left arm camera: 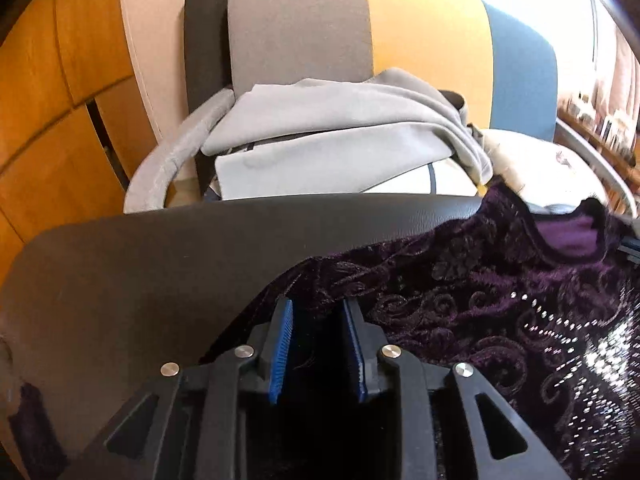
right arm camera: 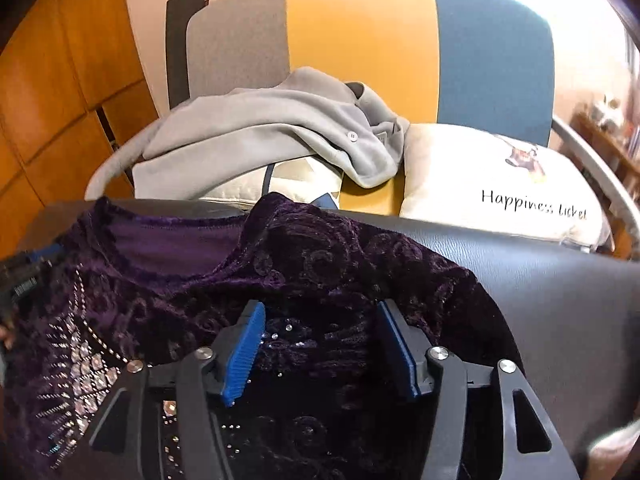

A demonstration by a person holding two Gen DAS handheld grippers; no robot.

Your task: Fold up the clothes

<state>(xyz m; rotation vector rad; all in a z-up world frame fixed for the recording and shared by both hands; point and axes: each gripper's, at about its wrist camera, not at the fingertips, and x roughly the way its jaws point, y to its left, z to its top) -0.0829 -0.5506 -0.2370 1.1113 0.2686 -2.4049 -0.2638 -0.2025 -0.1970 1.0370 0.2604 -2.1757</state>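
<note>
The purple velvet top (right arm camera: 320, 272) lies spread on the dark leather surface (left arm camera: 160, 264), neckline toward the far edge and the sequinned front facing up, so I judge the folding has barely begun: the garment looks laid out flat, but I see no fold in it yet, and the grey garment (left arm camera: 328, 120) heaped on the striped chair (right arm camera: 360, 40) beyond has not been dealt with either. My left gripper (left arm camera: 318, 344) sits low over the top's left shoulder edge, angled down toward the cloth; its jaws are parted with a narrow gap and some dark fabric seems to lie between them, but the pads are not pressing on it as far as I can see. My right gripper (right arm camera: 320, 348) is over the right shoulder, also tilted down, its jaws standing wide with the velvet beneath them and nothing pinched. A white cushion (right arm camera: 500, 184) rests on the chair to the right.
</note>
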